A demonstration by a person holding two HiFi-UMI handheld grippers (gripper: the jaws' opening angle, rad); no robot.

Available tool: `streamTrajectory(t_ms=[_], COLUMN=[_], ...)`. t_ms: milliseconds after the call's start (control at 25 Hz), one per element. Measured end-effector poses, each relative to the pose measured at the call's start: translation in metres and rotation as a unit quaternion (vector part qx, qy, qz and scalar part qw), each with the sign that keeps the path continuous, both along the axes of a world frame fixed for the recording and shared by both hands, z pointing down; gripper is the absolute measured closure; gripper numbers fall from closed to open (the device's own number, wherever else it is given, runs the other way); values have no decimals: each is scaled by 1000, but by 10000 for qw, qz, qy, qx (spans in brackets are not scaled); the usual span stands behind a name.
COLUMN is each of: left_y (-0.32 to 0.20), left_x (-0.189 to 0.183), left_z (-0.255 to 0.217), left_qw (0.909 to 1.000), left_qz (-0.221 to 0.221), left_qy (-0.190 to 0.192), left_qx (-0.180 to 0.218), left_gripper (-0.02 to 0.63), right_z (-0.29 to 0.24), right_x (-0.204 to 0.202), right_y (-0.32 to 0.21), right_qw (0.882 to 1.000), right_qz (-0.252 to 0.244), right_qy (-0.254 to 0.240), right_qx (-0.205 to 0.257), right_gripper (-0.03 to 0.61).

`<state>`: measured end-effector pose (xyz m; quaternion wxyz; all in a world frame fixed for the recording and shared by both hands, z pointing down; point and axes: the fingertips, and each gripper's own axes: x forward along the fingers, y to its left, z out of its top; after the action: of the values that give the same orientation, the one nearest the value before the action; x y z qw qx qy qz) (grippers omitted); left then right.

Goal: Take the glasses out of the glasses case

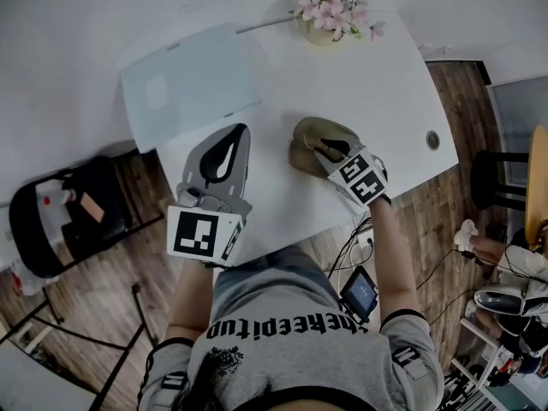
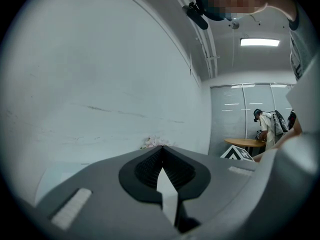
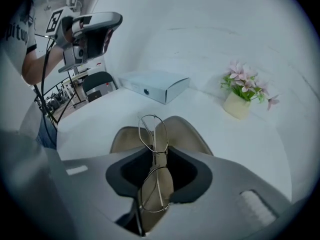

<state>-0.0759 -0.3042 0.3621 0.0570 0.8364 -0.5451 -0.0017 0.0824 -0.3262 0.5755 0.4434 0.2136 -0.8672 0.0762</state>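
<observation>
The right claw (image 3: 156, 153) is clamped on the glasses (image 3: 151, 132), its two jaws pinched in on the thin wire frame right at the bridge. The frame stands on edge in the grip, with one lens poking out past the jaw tips and the other sitting back in the hollow between the jaws. The claw tilts steeply down from the person's right hand, and its marker cube (image 1: 364, 178) faces up. Directly beneath it lies the glasses case (image 3: 187, 134), tan and lying open, with its two halves spread on the white tabletop (image 1: 377, 92). It is close to the near edge, roughly midway along it. From where I stand I cannot tell whether the lower lens is touching the case or is clear of it. The left claw (image 2: 161, 149) has its jaw tips together with nothing between them. It is held up level above the near left part of the tabletop, pointing at the pale wall and well apart from the case. Farther out, a flat pale box (image 1: 193, 80) sits toward the far left corner. A small pot of pink flowers (image 1: 330, 15) stands by the far edge, and there is a round cable hole (image 1: 432, 139) near the right corner.
</observation>
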Motion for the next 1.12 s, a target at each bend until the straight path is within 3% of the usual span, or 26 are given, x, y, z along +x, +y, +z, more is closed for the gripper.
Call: streamTrajectory(t_ms=[280, 600, 1120], left_y=[7, 18, 41], left_x=[15, 30, 59], left_z=[-7, -18, -37], left_qw=[9999, 9995, 9981], left_qz=[120, 197, 373], left_qy=[-40, -89, -159], left_qx=[99, 236, 467], left_gripper=[594, 594, 595], right_z=[-37, -81, -135], right_x=[5, 15, 41], right_y=[1, 13, 48], right_qw=[9936, 9721, 9406], right_qz=[633, 1250, 1715], right_qy=[-851, -1866, -2683], right_qx=[388, 679, 1174], right_gripper=[483, 485, 483])
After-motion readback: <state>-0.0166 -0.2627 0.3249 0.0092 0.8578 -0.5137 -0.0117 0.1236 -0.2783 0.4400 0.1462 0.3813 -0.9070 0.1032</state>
